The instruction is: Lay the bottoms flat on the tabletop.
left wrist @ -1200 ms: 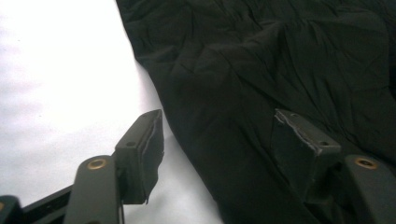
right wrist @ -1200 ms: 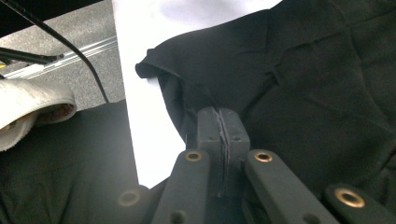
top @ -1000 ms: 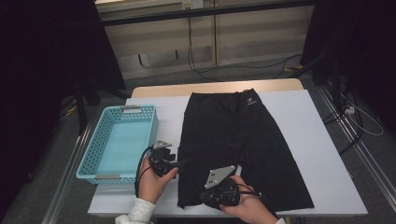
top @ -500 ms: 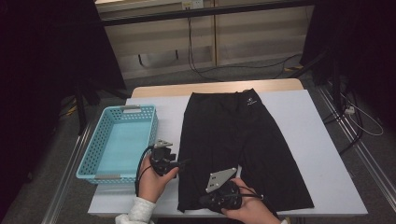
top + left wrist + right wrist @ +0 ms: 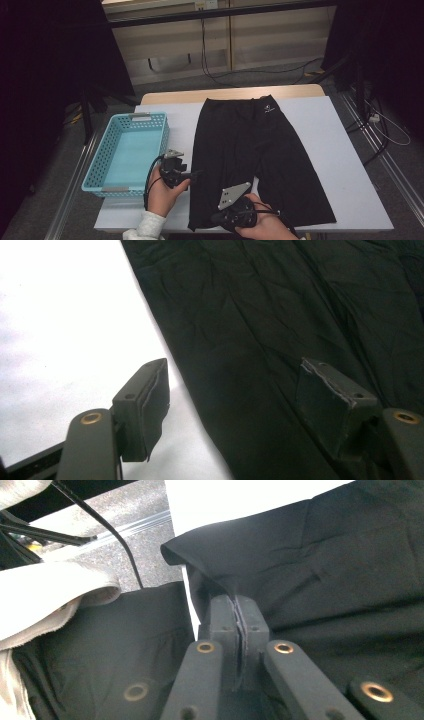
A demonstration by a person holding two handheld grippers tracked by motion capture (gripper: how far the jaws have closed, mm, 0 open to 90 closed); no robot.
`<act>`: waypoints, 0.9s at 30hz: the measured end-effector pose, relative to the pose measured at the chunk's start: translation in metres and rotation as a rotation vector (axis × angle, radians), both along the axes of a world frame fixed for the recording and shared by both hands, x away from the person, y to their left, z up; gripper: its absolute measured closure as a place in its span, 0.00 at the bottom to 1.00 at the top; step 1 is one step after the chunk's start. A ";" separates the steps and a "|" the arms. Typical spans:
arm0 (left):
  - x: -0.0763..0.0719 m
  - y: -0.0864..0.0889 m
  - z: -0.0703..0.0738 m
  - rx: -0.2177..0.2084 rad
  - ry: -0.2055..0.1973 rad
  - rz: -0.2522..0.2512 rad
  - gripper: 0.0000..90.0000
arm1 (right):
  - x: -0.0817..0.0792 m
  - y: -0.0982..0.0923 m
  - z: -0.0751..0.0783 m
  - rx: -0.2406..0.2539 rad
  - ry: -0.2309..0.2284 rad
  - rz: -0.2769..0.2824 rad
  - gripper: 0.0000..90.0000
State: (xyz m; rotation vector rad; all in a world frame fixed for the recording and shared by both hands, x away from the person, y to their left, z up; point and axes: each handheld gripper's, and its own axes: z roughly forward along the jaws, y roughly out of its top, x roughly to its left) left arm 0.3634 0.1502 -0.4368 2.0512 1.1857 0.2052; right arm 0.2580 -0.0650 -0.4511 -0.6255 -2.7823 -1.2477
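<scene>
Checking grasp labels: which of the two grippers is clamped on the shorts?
The right gripper: its jaws are pressed together on a lifted fold of the shorts. The left gripper stands open over their edge.

The shorts (image 5: 250, 155) are plain black, with a small white logo (image 5: 268, 108) at the waistband, toward twelve o'clock. The counter (image 5: 345, 165) is white with a pale wood strip along its far edge. The basket (image 5: 95, 172), at nine o'clock, is light blue and perforated with rows of small holes. Each hand-held gripper (image 5: 197, 174) is black; the right one (image 5: 239, 611) carries a grey plate. The sleeve (image 5: 147, 225) is light grey.
</scene>
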 end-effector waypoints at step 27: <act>0.000 0.000 -0.002 0.011 -0.017 -0.009 0.28 | 0.060 -0.075 0.013 -0.030 -0.146 -0.510 0.30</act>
